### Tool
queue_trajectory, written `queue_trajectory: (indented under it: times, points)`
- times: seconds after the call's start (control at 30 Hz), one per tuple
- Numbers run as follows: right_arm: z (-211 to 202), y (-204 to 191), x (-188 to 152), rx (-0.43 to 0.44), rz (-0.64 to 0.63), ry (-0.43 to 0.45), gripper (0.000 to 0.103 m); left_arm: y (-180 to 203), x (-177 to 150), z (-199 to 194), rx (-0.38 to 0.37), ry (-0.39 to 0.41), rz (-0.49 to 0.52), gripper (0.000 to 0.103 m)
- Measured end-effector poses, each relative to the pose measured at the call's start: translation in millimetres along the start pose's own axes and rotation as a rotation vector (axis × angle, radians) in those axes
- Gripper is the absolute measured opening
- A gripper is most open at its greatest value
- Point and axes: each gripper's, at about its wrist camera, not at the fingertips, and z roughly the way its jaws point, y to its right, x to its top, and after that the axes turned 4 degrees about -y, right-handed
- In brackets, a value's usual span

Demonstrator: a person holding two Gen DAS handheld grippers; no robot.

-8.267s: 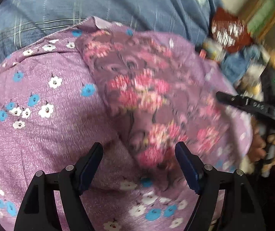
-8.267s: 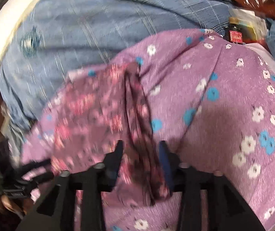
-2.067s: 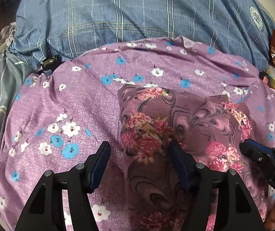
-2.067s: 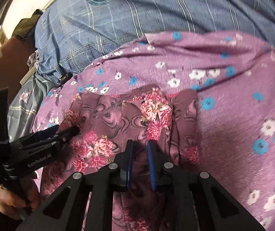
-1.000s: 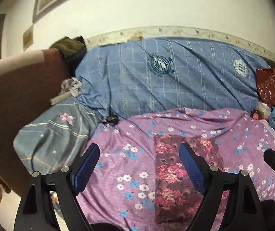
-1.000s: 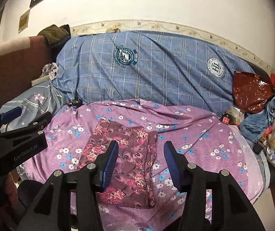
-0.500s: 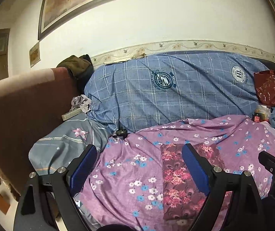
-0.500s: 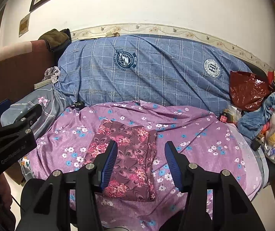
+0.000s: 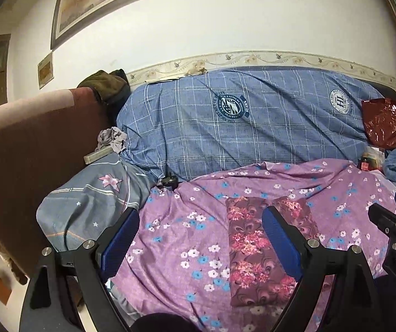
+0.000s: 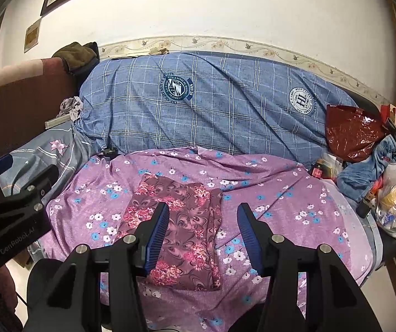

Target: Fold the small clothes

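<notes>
Left wrist view: left tongs [image 9: 200,238] spread wide, empty, held above the purple flowered sheet [image 9: 170,238]. Folded maroon floral garment [image 9: 253,251] lies flat on that sheet, partly hidden behind the right-hand finger. Blue plaid blanket [image 9: 253,138] behind the sheet; grey star-print pillow [image 9: 92,207] to the sheet's left; red plastic bag [image 9: 383,127] at its far right.

Right wrist view: right tongs [image 10: 203,232] spread, empty, raised above the garment [image 10: 189,221], which rests as a neat rectangle near the sheet's [image 10: 281,202] middle. Left tongs' body visible beyond the sheet's left edge.
</notes>
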Motion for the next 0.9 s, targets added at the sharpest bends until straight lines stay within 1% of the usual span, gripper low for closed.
queue_trajectory:
  times: [0.17,0.9]
  points:
    - [0.3,-0.4,-0.4,-0.002,0.0,0.0,0.053,-2.8,-0.1,2.1,-0.018,-0.018,-0.012,0.091]
    - [6.1,-0.9,2.6,-0.003,-0.014,-0.005,0.053,-0.4,3.1,3.6,-0.039,-0.048,-0.05,0.091]
